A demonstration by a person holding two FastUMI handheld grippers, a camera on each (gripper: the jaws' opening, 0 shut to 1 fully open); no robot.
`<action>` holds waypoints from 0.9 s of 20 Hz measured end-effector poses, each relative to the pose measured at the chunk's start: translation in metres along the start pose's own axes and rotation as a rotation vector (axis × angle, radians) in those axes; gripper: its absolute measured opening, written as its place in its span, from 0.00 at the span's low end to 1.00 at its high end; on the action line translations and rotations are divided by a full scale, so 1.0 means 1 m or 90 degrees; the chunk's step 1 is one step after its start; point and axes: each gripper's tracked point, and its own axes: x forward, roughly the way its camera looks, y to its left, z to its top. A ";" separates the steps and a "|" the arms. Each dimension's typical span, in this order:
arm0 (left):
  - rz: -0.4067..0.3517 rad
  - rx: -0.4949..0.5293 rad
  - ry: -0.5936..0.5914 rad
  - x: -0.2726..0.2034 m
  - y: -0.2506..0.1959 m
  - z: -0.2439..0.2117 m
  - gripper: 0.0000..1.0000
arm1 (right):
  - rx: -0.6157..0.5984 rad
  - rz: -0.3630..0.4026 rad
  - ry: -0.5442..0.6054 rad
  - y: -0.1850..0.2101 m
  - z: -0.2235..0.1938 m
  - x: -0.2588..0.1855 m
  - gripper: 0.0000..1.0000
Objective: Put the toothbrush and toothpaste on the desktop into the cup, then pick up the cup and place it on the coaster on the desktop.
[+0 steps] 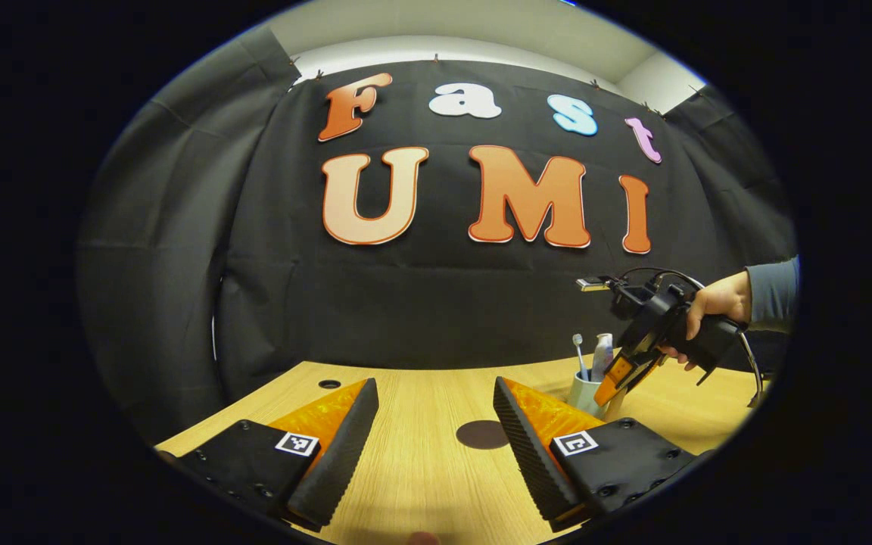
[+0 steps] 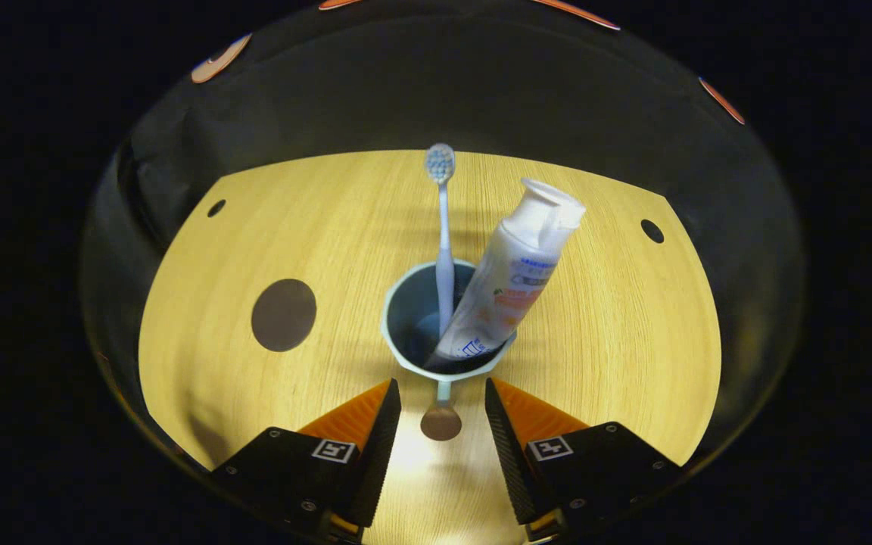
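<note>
Cup (image 2: 447,318) holds toothbrush (image 2: 443,227), toothpaste (image 2: 508,280) | both grippers' jaws spread, empty

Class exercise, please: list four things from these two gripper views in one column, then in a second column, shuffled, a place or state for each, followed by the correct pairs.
Things
1. toothbrush
2. toothpaste tube
3. coaster
4. right gripper

Places or states
A. bare on the desktop, apart from the cup
B. open, above the cup's handle
C. upright in the cup, bristles up
D. leaning in the cup, cap up

Pairs: 1-C, 2-D, 3-A, 4-B
</note>
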 end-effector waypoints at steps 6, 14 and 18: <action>0.010 -0.001 0.009 -0.012 0.010 -0.007 0.97 | 0.046 -0.019 0.019 -0.001 0.004 0.018 0.28; 0.018 -0.023 0.037 -0.021 0.022 -0.029 0.97 | -0.004 0.017 -0.030 0.012 0.015 0.012 0.19; 0.024 -0.027 0.044 -0.021 0.027 -0.035 0.97 | -0.072 0.039 -0.065 0.017 0.026 0.006 0.19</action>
